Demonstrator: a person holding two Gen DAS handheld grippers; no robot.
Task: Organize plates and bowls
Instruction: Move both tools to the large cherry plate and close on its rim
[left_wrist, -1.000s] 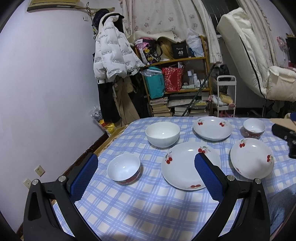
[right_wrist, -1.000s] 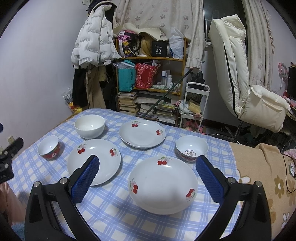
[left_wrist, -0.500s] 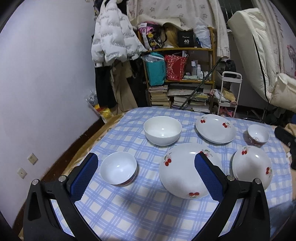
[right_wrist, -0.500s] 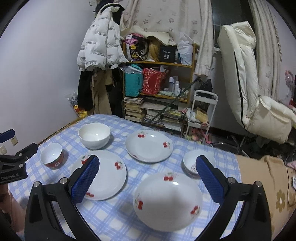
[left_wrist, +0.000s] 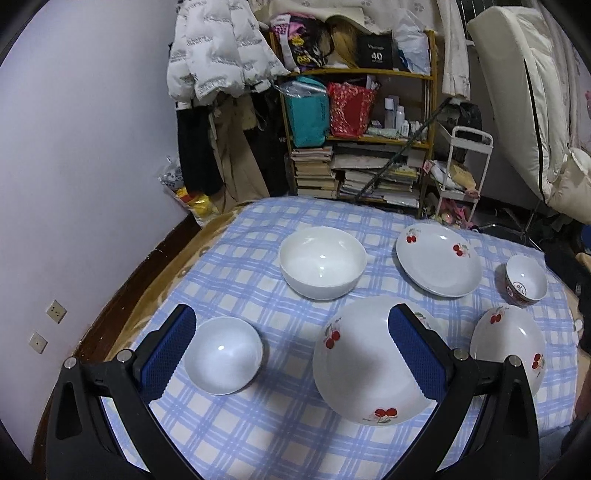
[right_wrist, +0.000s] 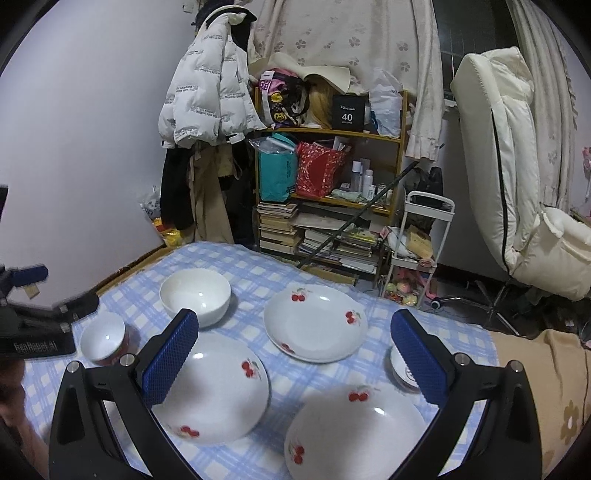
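Note:
Three cherry-print plates and three bowls lie on a blue checked tablecloth (left_wrist: 258, 295). In the left wrist view: a small bowl (left_wrist: 223, 355) at near left, a large white bowl (left_wrist: 322, 261) behind it, a plate (left_wrist: 364, 363) at near centre, a plate (left_wrist: 439, 259) at the back, a plate (left_wrist: 508, 349) at right, a red-sided small bowl (left_wrist: 525, 275) at far right. My left gripper (left_wrist: 291, 349) is open and empty above the near bowl and plate. My right gripper (right_wrist: 299, 356) is open and empty above the plates (right_wrist: 218, 387) (right_wrist: 316, 322) (right_wrist: 354, 432).
A cluttered wooden shelf (right_wrist: 328, 192) with books and bags stands beyond the table's far edge. A white jacket (right_wrist: 207, 96) hangs at left. A white cart (right_wrist: 421, 236) and a cream recliner (right_wrist: 517, 177) stand at right. The left gripper (right_wrist: 33, 321) shows at the right wrist view's left edge.
Both grippers have risen and tilted, so the table sits lower in both views. Both stay open and empty. No dish has moved.

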